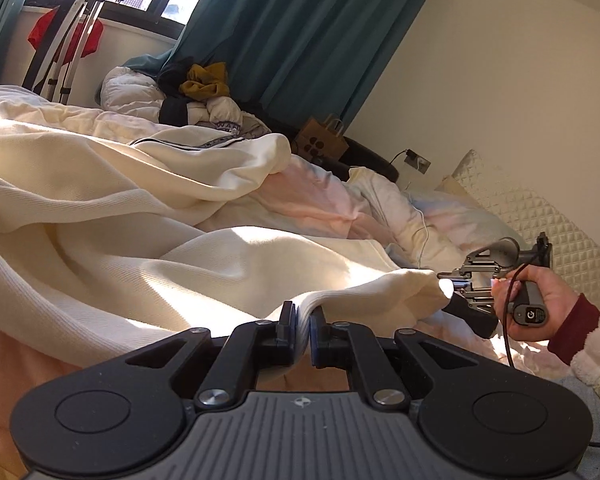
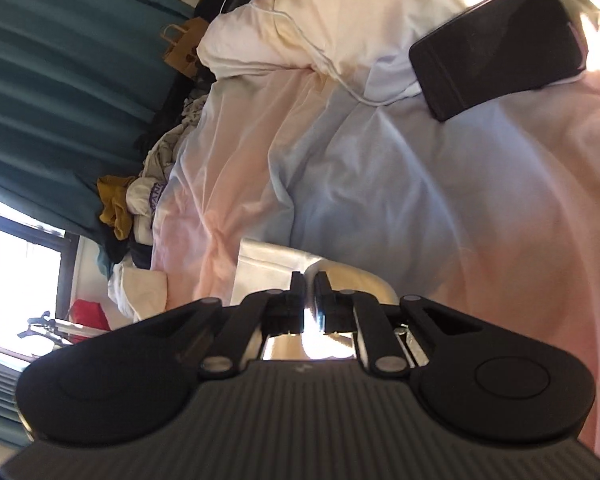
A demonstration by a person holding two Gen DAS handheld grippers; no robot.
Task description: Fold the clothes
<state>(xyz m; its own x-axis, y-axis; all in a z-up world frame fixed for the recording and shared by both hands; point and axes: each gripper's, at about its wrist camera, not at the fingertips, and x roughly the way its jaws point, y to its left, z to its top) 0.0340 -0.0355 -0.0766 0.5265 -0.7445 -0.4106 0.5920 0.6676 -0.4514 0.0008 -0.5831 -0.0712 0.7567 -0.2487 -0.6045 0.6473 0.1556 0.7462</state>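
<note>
A large cream ribbed garment (image 1: pixel 148 240) lies spread and rumpled across the bed. My left gripper (image 1: pixel 302 320) is shut on its near hem edge, and the cloth rises in a fold between the pads. My right gripper (image 1: pixel 450 286) shows at the right in the left wrist view, held by a hand, shut on the same hem further right. In the right wrist view the right gripper (image 2: pixel 310 286) is shut on a bright cream fold of the garment (image 2: pixel 268 260). The hem stretches between both grippers.
The bed carries a pastel pink and blue duvet (image 2: pixel 380 184). A black phone (image 2: pixel 496 44) with a white cable lies on it near the pillow. A pile of clothes (image 1: pixel 204 92), a brown paper bag (image 1: pixel 320 140), teal curtains (image 1: pixel 300 32) and a quilted headboard (image 1: pixel 540 216) stand beyond.
</note>
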